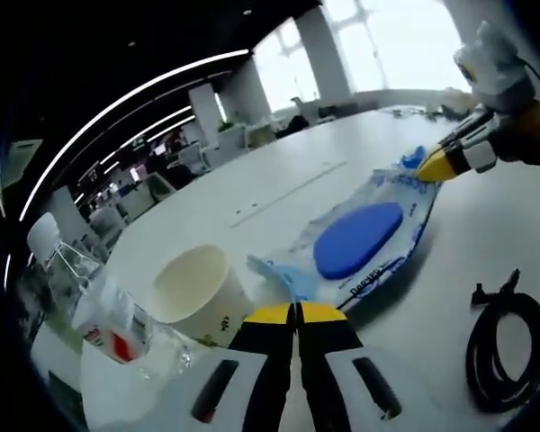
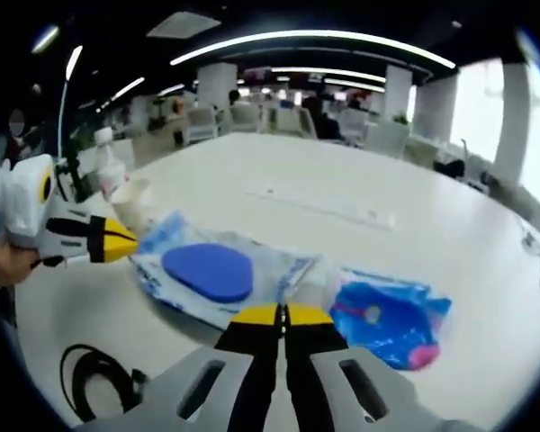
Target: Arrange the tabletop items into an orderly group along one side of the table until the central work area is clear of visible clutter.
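Note:
A flat clear wipes pack [image 1: 360, 236] with a blue oval lid lies across the white table [image 1: 279, 180]. My left gripper [image 1: 297, 313] is shut on its near, crumpled end. My right gripper [image 1: 435, 167] comes in from the right and is shut on the far end. In the right gripper view the same pack [image 2: 209, 272] stretches between my right gripper [image 2: 282, 315], shut at its edge, and the left gripper [image 2: 124, 241] at its other end. A crinkled blue bag [image 2: 391, 319] lies just right of my right jaws.
A white paper cup [image 1: 195, 283] and a clear water bottle [image 1: 103, 310] stand beside the pack's near end; both cup [image 2: 137, 200] and bottle [image 2: 108, 166] sit behind the left gripper. A coiled black cable [image 1: 504, 346] lies near the table edge. Office chairs and desks stand beyond.

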A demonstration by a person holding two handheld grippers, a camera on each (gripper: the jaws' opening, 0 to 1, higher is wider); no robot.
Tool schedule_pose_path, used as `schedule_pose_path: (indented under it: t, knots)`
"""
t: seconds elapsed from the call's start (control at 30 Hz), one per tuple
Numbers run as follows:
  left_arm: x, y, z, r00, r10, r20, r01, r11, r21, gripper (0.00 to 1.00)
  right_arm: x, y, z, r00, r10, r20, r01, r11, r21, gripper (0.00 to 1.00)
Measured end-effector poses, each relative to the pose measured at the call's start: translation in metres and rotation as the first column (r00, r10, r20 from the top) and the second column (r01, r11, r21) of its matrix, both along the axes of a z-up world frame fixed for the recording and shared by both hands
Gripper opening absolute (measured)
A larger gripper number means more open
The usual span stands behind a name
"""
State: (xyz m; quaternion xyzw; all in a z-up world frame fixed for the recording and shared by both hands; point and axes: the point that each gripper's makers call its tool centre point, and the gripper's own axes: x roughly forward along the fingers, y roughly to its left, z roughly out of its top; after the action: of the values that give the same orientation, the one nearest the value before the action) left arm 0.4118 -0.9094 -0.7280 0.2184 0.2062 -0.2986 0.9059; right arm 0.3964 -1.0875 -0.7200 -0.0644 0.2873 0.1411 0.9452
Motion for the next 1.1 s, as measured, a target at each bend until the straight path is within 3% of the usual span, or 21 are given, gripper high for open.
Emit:
schedule_pose_path:
  t: [0.4, 0.83, 1.03, 1.1]
  knots:
    - [0.003, -0.001, -0.008, 0.999, 0.026, 0.032, -0.027, 0.998, 0.048, 0.00, 0.009, -0.002, -0.022, 0.999, 0.003, -0.032, -0.004, 1.000, -0.020, 0.00]
    - [0.001, 0.006, -0.019, 0.997, 0.076, -0.023, -0.075, 0.997, 0.025, 0.03, 0.010, -0.003, -0.028, 0.999, -0.012, -0.048, 0.011, 1.000, -0.019, 0.00]
    - [0.001, 0.006, -0.017, 0.997, 0.080, -0.005, -0.080, 0.996, 0.031, 0.04, 0.009, -0.003, -0.026, 0.999, -0.011, -0.042, 0.010, 1.000, -0.016, 0.02]
    - [-0.003, 0.008, -0.014, 0.994, 0.103, -0.040, -0.103, 0.995, 0.004, 0.05, 0.008, -0.005, -0.025, 0.999, -0.011, -0.043, 0.010, 1.000, -0.009, 0.04]
